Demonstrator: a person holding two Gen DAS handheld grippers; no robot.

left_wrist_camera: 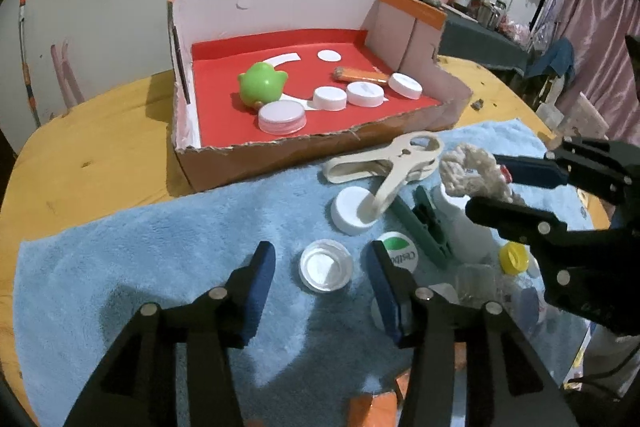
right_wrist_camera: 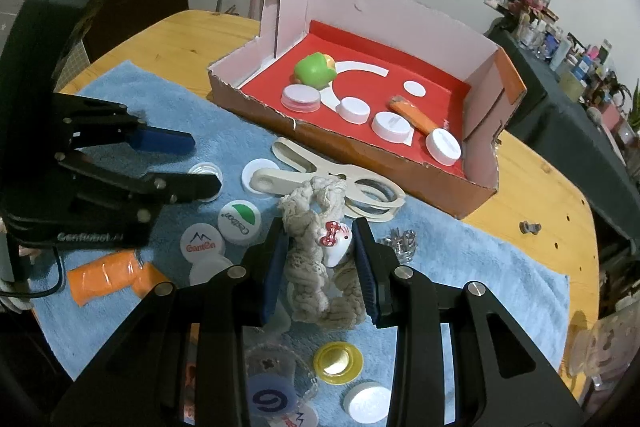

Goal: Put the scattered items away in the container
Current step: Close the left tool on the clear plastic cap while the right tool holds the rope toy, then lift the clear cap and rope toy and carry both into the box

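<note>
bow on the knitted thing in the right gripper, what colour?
Red with white dots, on the bow of the knitted toy; clearest in the right wrist view.

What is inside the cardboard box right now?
On the red floor of the cardboard box: a green toy, an orange tube, three white caps and a clear-rimmed lid. Whatever lies beneath them is hidden.

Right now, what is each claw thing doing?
Left gripper: open around a clear upturned plastic cap, not gripping.
Right gripper: shut on cream braided rope toy.
</note>
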